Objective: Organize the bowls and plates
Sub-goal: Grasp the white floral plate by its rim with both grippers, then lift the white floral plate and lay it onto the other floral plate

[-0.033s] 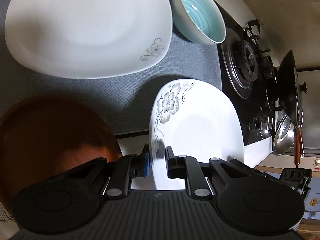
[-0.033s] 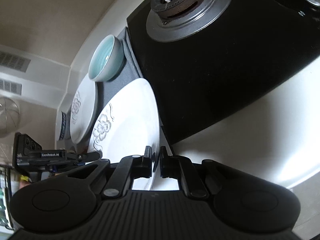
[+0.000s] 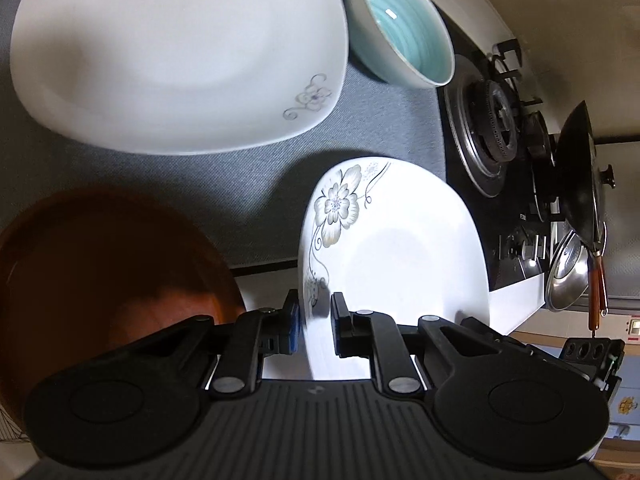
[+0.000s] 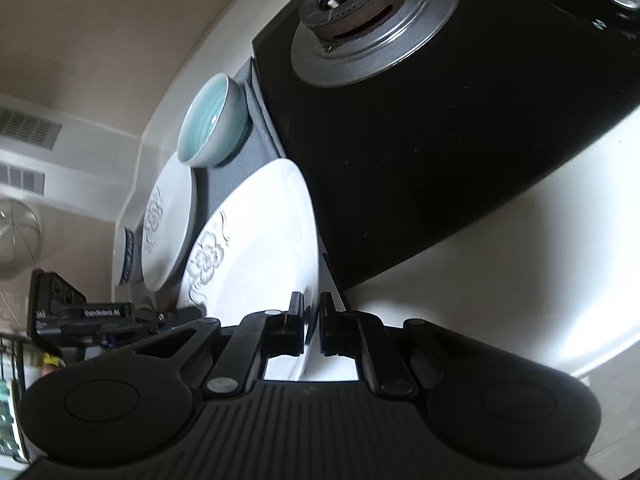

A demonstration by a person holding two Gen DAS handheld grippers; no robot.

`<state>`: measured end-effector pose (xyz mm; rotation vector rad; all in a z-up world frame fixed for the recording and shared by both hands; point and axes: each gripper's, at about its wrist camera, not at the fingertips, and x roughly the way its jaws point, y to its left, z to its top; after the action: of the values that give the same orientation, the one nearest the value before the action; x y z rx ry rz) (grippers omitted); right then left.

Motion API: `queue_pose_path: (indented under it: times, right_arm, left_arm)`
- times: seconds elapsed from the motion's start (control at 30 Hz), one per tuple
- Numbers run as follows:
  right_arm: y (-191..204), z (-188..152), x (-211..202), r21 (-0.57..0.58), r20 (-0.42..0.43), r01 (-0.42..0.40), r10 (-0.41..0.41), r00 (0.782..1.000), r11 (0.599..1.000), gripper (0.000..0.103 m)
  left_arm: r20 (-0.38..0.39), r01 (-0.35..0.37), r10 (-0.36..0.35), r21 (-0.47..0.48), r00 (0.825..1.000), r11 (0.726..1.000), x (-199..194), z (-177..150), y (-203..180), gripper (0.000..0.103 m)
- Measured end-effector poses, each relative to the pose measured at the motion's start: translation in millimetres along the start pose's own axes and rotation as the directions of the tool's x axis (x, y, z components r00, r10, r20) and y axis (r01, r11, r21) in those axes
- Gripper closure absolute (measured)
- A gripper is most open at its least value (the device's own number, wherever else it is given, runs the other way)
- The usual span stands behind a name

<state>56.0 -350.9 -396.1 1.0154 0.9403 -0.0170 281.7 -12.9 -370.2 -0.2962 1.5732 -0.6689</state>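
A white plate with a grey flower print (image 3: 396, 256) is tilted up off the counter. My left gripper (image 3: 314, 322) is shut on its near rim. My right gripper (image 4: 313, 322) is shut on the same plate (image 4: 260, 248) at another part of its rim. A larger white plate (image 3: 176, 56) lies on the grey mat (image 3: 224, 184). A teal bowl (image 3: 404, 28) stands beside it near the stove. A brown plate (image 3: 100, 272) lies at the left, close to my left gripper.
A gas stove (image 3: 492, 120) with a burner (image 4: 368, 8) borders the mat on the right. A black wok (image 3: 580, 184) and a steel lid (image 3: 568, 272) sit beyond it. A small patterned dish (image 4: 126, 256) stands behind the large plate (image 4: 168, 224).
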Motion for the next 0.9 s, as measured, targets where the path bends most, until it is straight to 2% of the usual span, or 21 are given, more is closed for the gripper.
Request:
queue_pose_path:
  times: [0.1, 0.2, 0.4, 0.73, 0.9]
  right_arm:
    - [5, -2, -3, -0.004, 0.018, -0.007, 0.007, 1.000, 1.000, 0.094]
    - [16, -4, -6, -0.024, 0.022, -0.015, 0.016, 1.000, 1.000, 0.094]
    - [41, -2, -4, -0.053, 0.025, -0.059, 0.060, 0.998, 0.997, 0.093]
    - [101, 20, 48, -0.132, -0.042, -0.136, 0.132, 0.990, 0.982, 0.092]
    - [126, 36, 86, -0.149, -0.066, -0.149, 0.140, 0.988, 0.978, 0.092]
  left_arm:
    - [0.001, -0.006, 0.006, -0.015, 1.000, 1.000, -3, 1, 2, 0.087]
    - [0.020, 0.018, -0.017, -0.041, 1.000, 0.999, -13, 2, 4, 0.087]
    - [0.083, 0.032, -0.027, -0.066, 0.996, 0.997, -50, 1, 8, 0.087]
    - [0.230, -0.030, 0.059, -0.128, 0.971, 0.991, -114, 23, 36, 0.087]
    - [0.253, -0.079, 0.122, -0.173, 0.960, 0.982, -123, 49, 57, 0.087]
